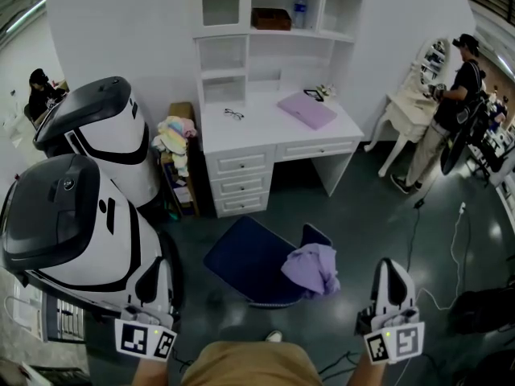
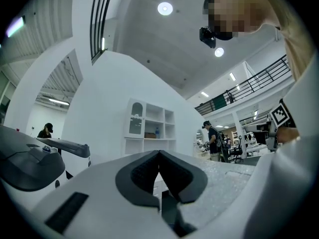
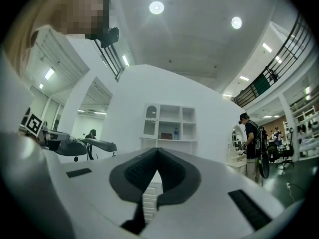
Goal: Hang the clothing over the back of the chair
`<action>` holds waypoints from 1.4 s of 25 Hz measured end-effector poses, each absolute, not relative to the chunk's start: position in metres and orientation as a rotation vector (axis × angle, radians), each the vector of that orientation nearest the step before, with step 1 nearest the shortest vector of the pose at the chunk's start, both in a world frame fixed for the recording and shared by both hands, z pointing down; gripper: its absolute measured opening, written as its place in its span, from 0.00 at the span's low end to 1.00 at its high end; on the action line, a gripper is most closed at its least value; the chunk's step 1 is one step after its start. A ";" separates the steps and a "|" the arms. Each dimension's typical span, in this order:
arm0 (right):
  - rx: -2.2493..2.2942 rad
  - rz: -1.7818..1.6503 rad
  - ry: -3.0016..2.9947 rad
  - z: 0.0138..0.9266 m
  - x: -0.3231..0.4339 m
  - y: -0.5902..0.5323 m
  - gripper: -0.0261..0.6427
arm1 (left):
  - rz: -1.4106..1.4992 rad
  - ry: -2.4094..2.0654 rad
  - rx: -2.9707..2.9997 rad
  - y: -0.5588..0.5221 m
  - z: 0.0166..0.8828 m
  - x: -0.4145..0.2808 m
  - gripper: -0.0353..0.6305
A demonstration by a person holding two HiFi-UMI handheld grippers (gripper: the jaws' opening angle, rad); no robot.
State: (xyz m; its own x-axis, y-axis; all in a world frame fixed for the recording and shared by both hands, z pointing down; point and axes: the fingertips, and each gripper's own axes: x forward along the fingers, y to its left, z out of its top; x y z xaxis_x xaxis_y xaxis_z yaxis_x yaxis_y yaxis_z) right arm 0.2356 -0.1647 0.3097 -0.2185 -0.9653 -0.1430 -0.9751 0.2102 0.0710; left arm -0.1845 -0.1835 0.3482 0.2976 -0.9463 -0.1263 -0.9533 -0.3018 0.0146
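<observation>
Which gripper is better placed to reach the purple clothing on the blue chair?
Right. The right gripper is nearer the purple clothing; the left gripper is on the far side of the blue chair. Both are shut and empty.

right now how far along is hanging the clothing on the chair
Done, by the look of it: the lavender clothing sits bunched over the back of the blue chair.
In hand: nothing. The left gripper and the right gripper are both shut and empty, apart from the chair.
Left: probably little, perhaps spreading the cloth out flatter if a neater hang is wanted.
</observation>
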 end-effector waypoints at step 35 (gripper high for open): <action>-1.941 0.306 2.562 0.316 0.180 -0.168 0.04 | 0.160 1.840 -2.547 -0.172 0.368 -0.203 0.06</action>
State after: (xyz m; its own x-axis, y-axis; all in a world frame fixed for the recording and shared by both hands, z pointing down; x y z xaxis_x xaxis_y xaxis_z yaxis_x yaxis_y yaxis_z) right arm 0.1799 -0.1678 0.3161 -0.2751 -0.9604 -0.0446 -0.9439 0.2609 0.2026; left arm -0.2032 -0.1715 0.3677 0.3108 -0.9471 -0.0801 -0.9467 -0.3159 0.0628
